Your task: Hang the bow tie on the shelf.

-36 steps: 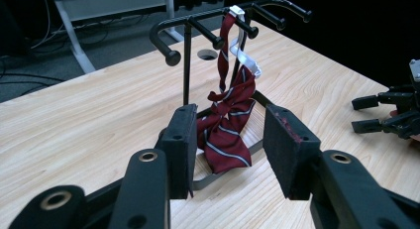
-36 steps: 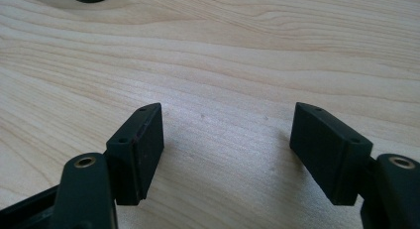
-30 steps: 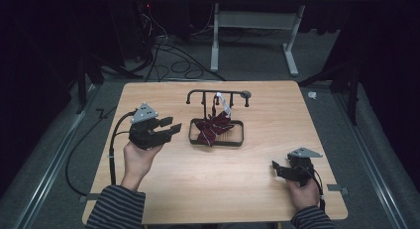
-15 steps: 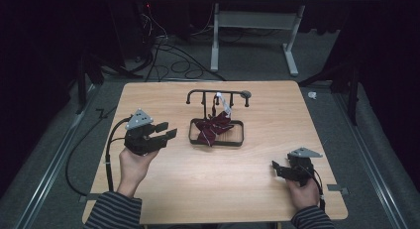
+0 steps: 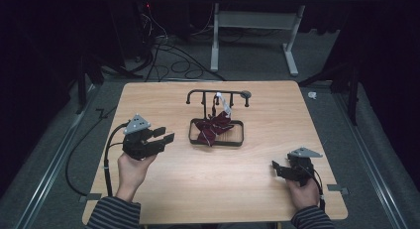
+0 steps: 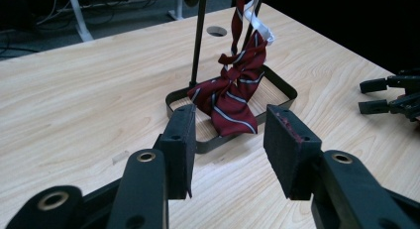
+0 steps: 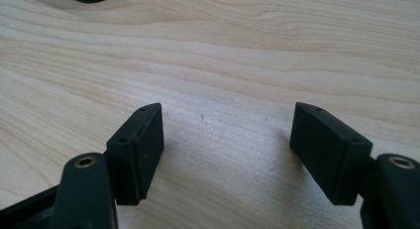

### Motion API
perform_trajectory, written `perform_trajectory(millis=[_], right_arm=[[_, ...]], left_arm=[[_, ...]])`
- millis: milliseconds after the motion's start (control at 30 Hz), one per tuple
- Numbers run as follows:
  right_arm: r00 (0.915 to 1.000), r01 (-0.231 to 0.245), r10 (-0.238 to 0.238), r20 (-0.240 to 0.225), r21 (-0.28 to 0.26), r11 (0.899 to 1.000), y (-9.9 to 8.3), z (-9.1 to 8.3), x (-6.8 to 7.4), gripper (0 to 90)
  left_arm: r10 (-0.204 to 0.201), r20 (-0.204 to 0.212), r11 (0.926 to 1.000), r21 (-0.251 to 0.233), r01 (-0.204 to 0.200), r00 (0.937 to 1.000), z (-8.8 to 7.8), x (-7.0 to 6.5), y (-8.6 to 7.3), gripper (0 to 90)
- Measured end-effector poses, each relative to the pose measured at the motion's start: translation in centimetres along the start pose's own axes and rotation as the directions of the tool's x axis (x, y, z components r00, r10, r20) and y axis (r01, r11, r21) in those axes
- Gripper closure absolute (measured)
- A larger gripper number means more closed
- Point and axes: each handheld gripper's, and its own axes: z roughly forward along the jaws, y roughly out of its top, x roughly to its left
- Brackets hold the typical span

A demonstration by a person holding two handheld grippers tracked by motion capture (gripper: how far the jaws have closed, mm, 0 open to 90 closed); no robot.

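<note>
A dark red striped tie (image 5: 212, 128) (image 6: 233, 92) hangs from a black rack (image 5: 218, 95) and piles into the rack's base tray (image 5: 236, 141) (image 6: 282, 87) at mid table. My left gripper (image 5: 166, 136) (image 6: 229, 142) is held above the table's left side, jaws pointing toward the tray, open with nothing between them. My right gripper (image 5: 274, 168) (image 7: 225, 149) rests low near the front right of the table, open wide over bare wood. It also appears at the right edge of the left gripper view (image 6: 369, 95).
The wooden table (image 5: 163, 95) has a small round hole (image 6: 216, 30) behind the rack. Cables (image 5: 163, 45) and a desk frame (image 5: 247, 26) lie on the floor beyond the far edge. A black cable (image 5: 106, 154) trails off the left gripper.
My left gripper has drifted slightly left and toward the front, away from the tray. The right gripper has stayed put.
</note>
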Motion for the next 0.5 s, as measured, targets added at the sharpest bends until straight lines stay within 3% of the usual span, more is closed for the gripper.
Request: perform_trajectory(millis=[500], right_arm=[[1.0000,0.000,0.000,0.000,0.000,1.000,0.0,0.0,0.0,30.3]], left_arm=[[-0.052,-0.011,0.9984,0.018,0.053,0.9986,0.2,0.5,-2.4,55.5]])
